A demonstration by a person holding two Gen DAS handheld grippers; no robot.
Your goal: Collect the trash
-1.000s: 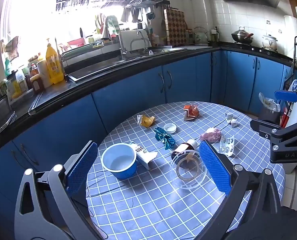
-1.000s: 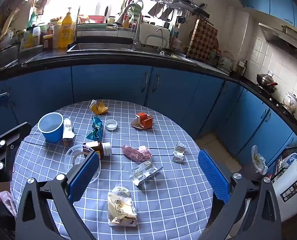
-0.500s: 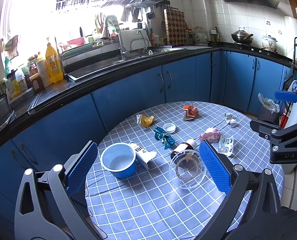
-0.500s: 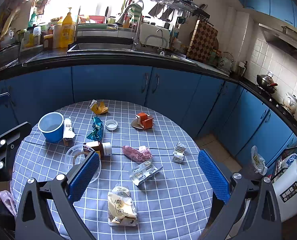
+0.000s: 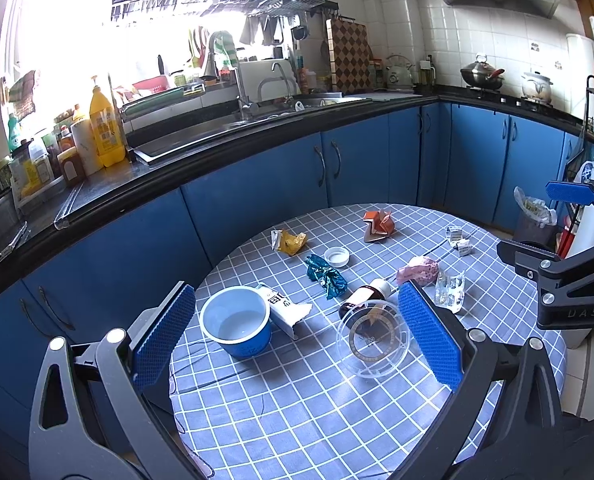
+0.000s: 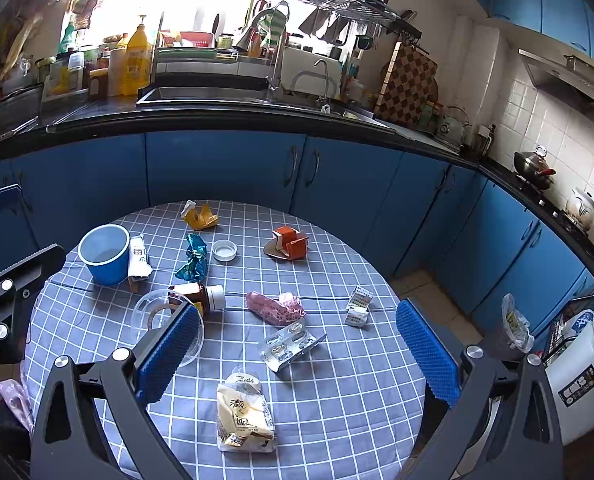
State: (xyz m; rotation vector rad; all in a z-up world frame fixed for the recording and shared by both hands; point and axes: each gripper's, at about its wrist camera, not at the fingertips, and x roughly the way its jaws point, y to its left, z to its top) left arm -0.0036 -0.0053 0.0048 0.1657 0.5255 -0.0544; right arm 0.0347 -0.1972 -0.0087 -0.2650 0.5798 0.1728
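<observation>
Trash lies scattered on a round table with a blue checked cloth [image 6: 337,392]: a yellow snack bag [image 6: 244,416], a blister pack [image 6: 291,345], a pink wrapper [image 6: 275,308], a brown bottle [image 6: 195,294], a clear lid [image 5: 373,338], a teal wrapper [image 6: 193,258], a white cap [image 6: 224,249], an orange carton [image 6: 289,243], a yellow wrapper [image 6: 200,218] and a small box [image 6: 359,306]. A blue cup [image 5: 237,326] stands beside a white carton [image 5: 285,310]. My left gripper [image 5: 297,334] and right gripper [image 6: 297,354] are both open and empty above the table.
Blue cabinets and a black counter with a sink [image 5: 217,132] curve behind the table. A lined trash bin [image 6: 513,330] stands on the floor to the right of the table, next to a white container [image 6: 577,380].
</observation>
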